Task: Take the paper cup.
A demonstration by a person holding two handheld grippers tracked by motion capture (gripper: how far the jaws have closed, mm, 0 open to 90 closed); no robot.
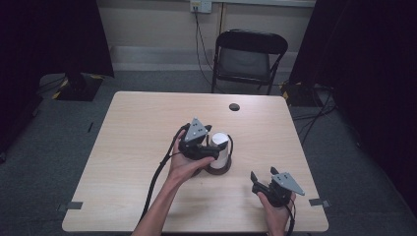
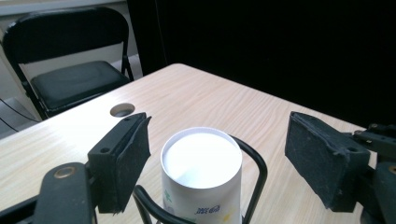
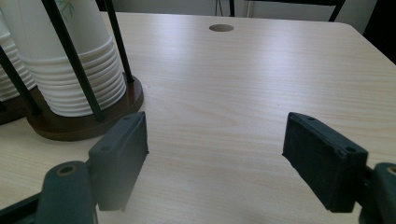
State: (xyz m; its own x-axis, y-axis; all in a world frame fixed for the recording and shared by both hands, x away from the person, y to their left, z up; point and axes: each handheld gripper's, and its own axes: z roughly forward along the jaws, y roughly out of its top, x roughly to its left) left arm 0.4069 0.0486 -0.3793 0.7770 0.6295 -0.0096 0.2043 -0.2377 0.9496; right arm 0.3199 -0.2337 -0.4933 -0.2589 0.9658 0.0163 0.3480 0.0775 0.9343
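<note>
1. My left gripper (image 2: 217, 154) has its jaws apart, straddling the smooth white paper cup stack (image 2: 201, 179) (upside down, in a black wire holder (image 3: 74, 51)).
2. My right gripper (image 3: 224, 154) is spread over bare woodgrain table (image 3: 243, 74).

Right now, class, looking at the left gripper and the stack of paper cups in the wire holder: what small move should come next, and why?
Probably lower the left gripper a little and close it on the top cup. Its jaws stand open on either side of the cup's rim, not touching it, and the stack of cups sits upside down in the wire holder. The right gripper is open, apart.
</note>
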